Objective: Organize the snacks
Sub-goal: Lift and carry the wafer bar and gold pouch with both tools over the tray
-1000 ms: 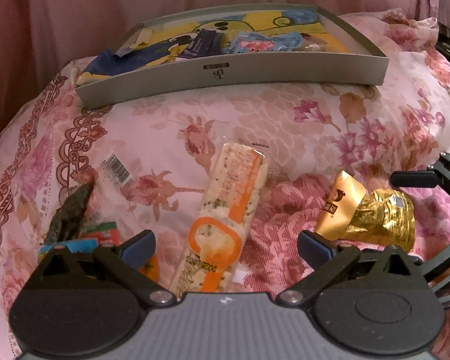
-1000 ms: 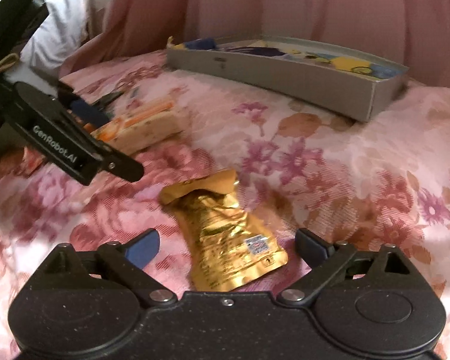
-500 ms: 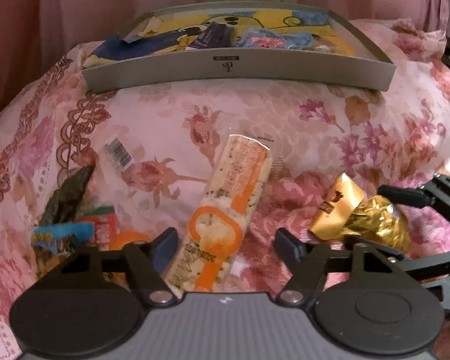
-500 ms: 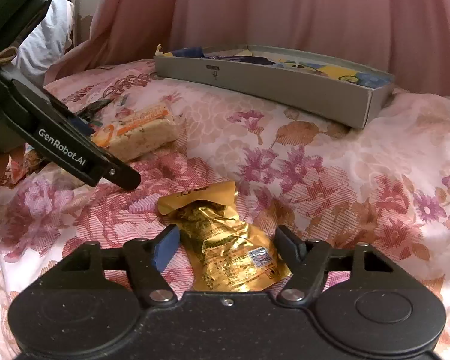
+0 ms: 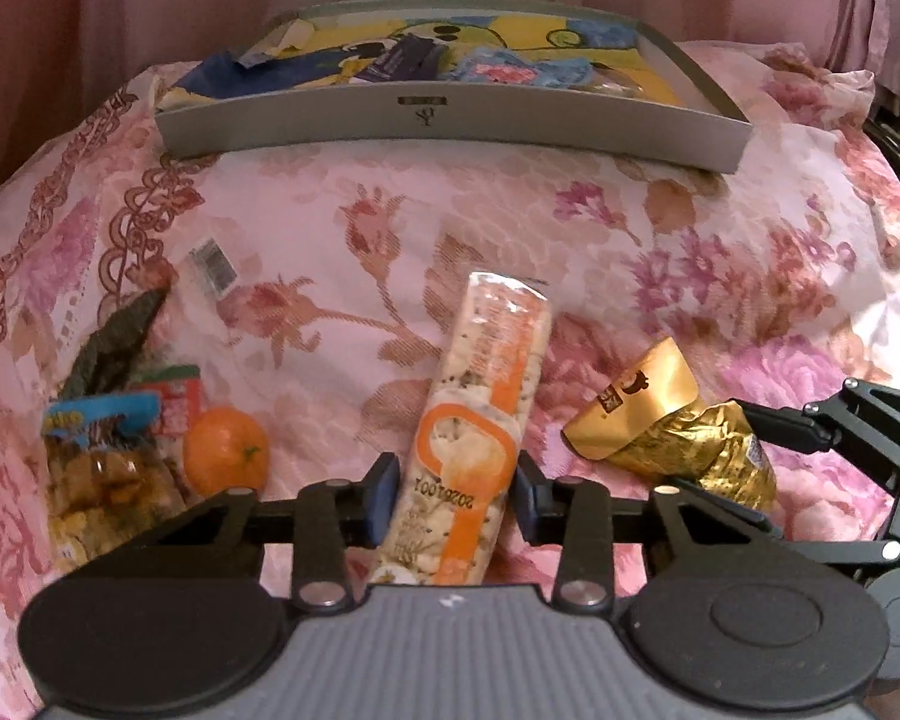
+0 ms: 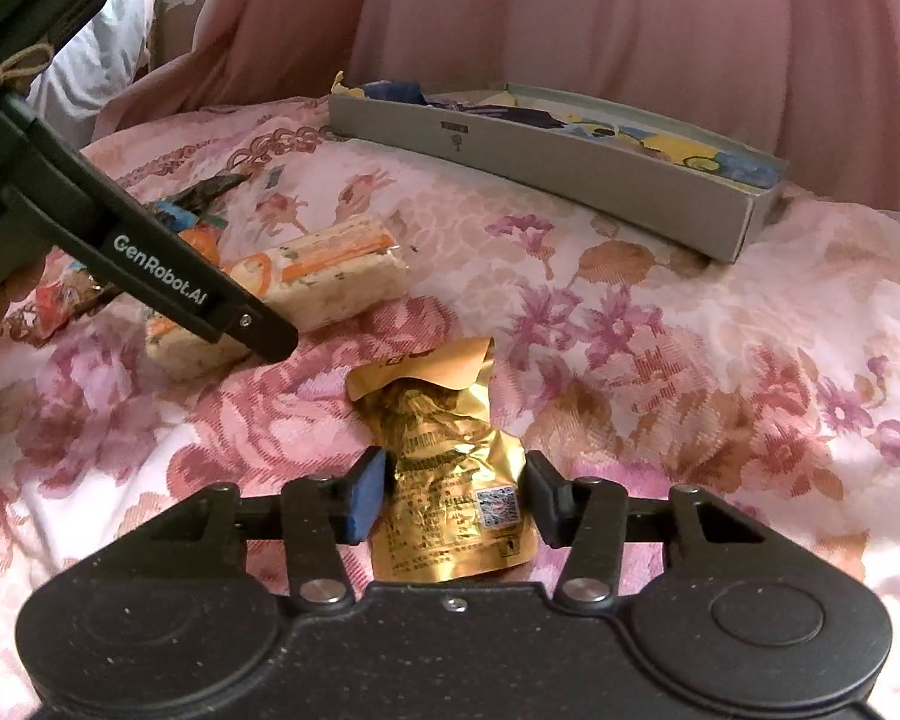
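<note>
Two snacks lay near on the floral bedspread (image 5: 342, 252): the cracker pack (image 5: 474, 438), squeezed by the left gripper (image 5: 457, 495), and right of it the gold pouch (image 6: 450, 468), which the right gripper (image 6: 453, 495) had just closed around. Both grips wanted firm, central holds before lifting toward the far grey tray (image 5: 450, 120); crinkled foil could slip.

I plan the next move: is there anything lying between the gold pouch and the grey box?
Nothing visible does. Between the gold pouch and the grey box lies only bare flowered bedcover; the cracker pack lies off to the left.
</note>
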`<act>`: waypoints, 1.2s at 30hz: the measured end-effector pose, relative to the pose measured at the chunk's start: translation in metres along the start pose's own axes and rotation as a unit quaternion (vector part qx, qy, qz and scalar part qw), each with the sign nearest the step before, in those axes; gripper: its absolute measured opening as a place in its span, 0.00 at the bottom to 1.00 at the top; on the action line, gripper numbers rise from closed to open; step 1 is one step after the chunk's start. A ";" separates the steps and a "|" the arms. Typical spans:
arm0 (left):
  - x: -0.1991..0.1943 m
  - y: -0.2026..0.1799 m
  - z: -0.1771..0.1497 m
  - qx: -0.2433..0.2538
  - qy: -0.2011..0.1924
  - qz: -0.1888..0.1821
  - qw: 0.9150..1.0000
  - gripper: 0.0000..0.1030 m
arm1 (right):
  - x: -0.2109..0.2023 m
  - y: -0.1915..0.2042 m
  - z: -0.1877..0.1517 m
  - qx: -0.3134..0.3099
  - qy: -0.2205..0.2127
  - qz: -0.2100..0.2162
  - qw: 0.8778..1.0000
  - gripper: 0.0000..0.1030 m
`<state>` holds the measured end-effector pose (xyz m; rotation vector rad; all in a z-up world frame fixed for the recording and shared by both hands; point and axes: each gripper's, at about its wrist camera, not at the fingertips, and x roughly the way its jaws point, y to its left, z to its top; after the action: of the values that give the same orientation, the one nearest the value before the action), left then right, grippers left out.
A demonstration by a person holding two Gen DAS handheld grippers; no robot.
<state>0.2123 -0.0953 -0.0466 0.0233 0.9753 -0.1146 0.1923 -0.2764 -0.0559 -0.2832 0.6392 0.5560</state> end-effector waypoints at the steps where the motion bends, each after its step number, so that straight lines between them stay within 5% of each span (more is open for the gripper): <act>1: -0.001 -0.001 -0.001 -0.006 0.004 -0.004 1.000 0.38 | -0.002 0.001 -0.002 0.000 0.000 -0.003 1.000 0.48; 19: -0.020 -0.002 -0.035 -0.060 0.027 -0.039 0.997 0.34 | -0.031 0.022 -0.014 0.060 0.027 -0.036 0.997 0.46; 36: -0.045 0.003 -0.061 -0.088 0.038 -0.062 0.993 0.34 | -0.064 0.045 -0.024 0.069 0.002 -0.081 0.994 0.46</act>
<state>0.1377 -0.0837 -0.0437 -0.1976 1.0600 -0.1427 0.1123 -0.2757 -0.0376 -0.2035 0.6495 0.3543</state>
